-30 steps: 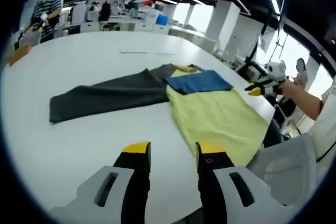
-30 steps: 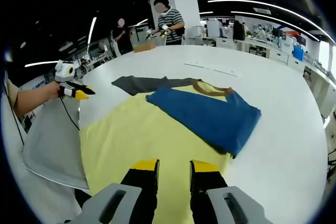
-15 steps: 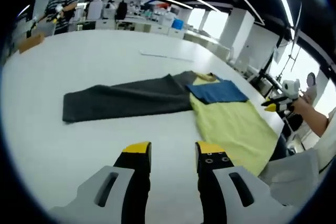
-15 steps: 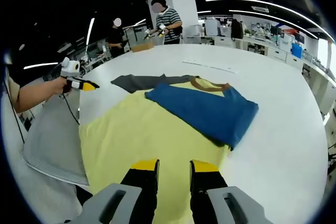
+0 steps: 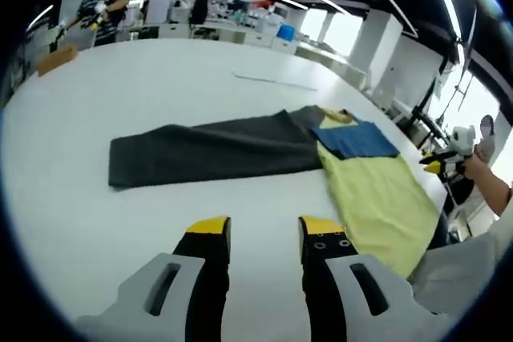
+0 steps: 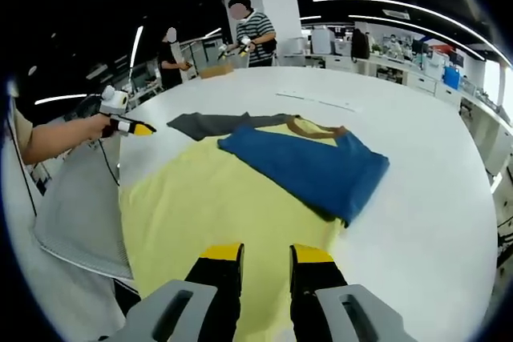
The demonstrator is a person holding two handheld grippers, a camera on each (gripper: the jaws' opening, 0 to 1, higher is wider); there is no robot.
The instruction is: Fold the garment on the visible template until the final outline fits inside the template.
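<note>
On the broad white tabletop (image 5: 96,222) lies the garment (image 6: 200,206), spread flat: a yellow body, one blue sleeve (image 6: 309,170) already folded across the chest, and a long grey sleeve (image 5: 212,150) stretched straight out to the side. No separate template outline can be made out under it. My guess is that the fold is at its second step, with one sleeve in and the grey one still waiting. The next move would call for the left hand-held gripper (image 5: 260,230) to reach the far end of that grey sleeve, pinch it and carry it over the body.

Both tools hang above the cloth holding nothing. The left one has its jaws apart over bare tabletop, and the right hand-held gripper (image 6: 264,258) has its jaws apart over the yellow hem.

Compared with a second ago, the left view has swung toward the grey sleeve, which now sits nearer the centre, while the right hand-held gripper appears further off toward the edge. The cloth itself looks unmoved.
</note>
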